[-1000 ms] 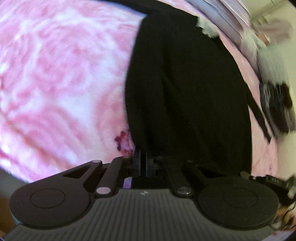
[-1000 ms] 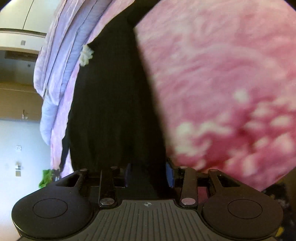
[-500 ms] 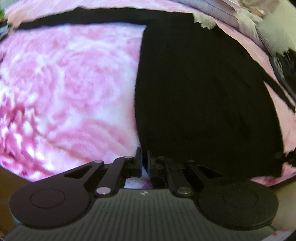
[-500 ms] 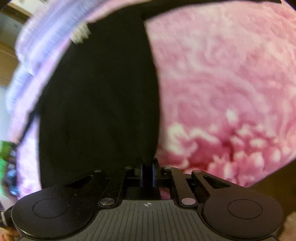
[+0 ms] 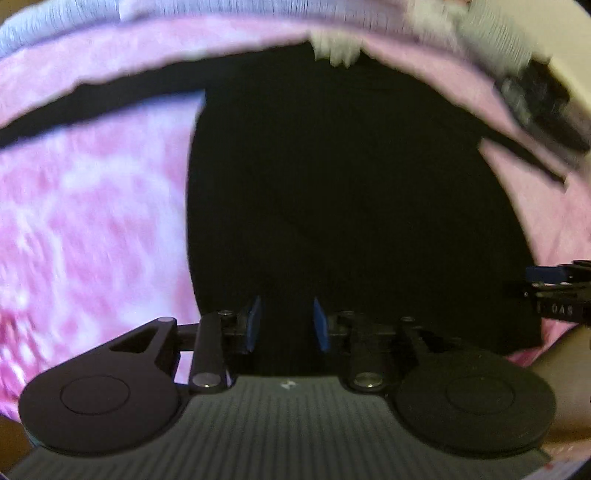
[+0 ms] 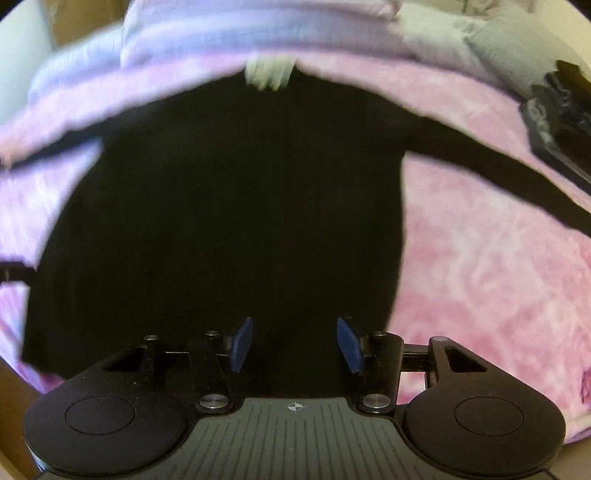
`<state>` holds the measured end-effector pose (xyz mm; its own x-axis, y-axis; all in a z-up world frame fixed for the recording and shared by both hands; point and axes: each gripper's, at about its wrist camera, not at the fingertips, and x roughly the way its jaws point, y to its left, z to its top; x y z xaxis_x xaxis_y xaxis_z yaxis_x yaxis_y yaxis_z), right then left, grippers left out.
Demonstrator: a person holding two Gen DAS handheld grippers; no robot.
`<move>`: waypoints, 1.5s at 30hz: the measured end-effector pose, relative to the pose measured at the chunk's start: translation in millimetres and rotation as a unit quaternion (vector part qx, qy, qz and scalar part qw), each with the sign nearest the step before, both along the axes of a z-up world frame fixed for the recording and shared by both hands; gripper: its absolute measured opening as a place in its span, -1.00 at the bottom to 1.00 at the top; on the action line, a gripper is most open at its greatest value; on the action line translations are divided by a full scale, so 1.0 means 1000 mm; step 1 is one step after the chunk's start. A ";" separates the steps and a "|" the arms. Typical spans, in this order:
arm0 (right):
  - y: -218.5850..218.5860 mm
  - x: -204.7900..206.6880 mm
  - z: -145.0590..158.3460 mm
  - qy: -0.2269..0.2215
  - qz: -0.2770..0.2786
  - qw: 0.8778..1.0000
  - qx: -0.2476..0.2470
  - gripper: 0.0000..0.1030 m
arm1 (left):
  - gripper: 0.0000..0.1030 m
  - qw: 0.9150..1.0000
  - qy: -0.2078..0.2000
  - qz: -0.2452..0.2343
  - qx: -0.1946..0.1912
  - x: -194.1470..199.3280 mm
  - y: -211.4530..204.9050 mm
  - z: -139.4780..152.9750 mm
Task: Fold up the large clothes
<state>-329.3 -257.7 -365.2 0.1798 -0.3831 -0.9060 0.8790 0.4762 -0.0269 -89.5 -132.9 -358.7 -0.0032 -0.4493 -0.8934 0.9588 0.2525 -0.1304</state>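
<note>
Black long-sleeved garment [image 6: 229,206] is lying spread flat on the pink mottled plush blanket [image 6: 491,280], its hem edge nearest both grippers and its body stretching away ahead of the jaws. Left gripper [image 5: 287,325] is opening: its blue pads [image 5: 254,323] are standing a narrow way apart, with dark cloth visible beneath the gap but nothing pinched. Right gripper [image 6: 295,345] is opening too, its jaws standing wide over the hem, not pressing on it. A second ago both pairs of jaws were shut at this hem; now both are letting go. Judgement: the spreading step is finishing, the garment is laid out and folding proper is not yet begun.

Beyond the right jaws, one sleeve [image 6: 509,177] is running out to the right; another sleeve [image 5: 96,99] is stretching left of the left jaws. A small whitish fringed piece [image 6: 267,75] is sitting at the collar end, far ahead of both. Pale lilac bedding [image 6: 229,33] is bunched beyond that. Dark folded items [image 6: 561,118] are lying far right, near the sleeve tip, and could crowd a sleeve fold. Blur is obscuring finer detail.
</note>
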 end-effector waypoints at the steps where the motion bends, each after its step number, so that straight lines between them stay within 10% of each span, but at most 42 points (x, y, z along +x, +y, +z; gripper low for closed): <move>1: 0.007 -0.002 -0.008 0.006 0.000 1.000 0.005 -0.07 | -0.48 1.000 -0.004 0.003 0.023 -0.005 0.008 -0.011; 13: 0.022 -0.034 0.011 0.043 -0.026 0.988 0.147 -0.06 | -0.48 0.992 0.002 0.069 0.101 -0.032 0.048 0.041; 24: 0.076 -0.103 0.185 -0.073 -0.041 0.996 0.042 0.11 | -0.02 0.996 -0.056 0.064 -0.011 -0.116 0.116 0.218; 45: 0.195 -0.160 0.288 -0.100 0.030 0.994 0.022 0.25 | 0.23 0.992 -0.108 0.054 -0.033 -0.215 0.199 0.313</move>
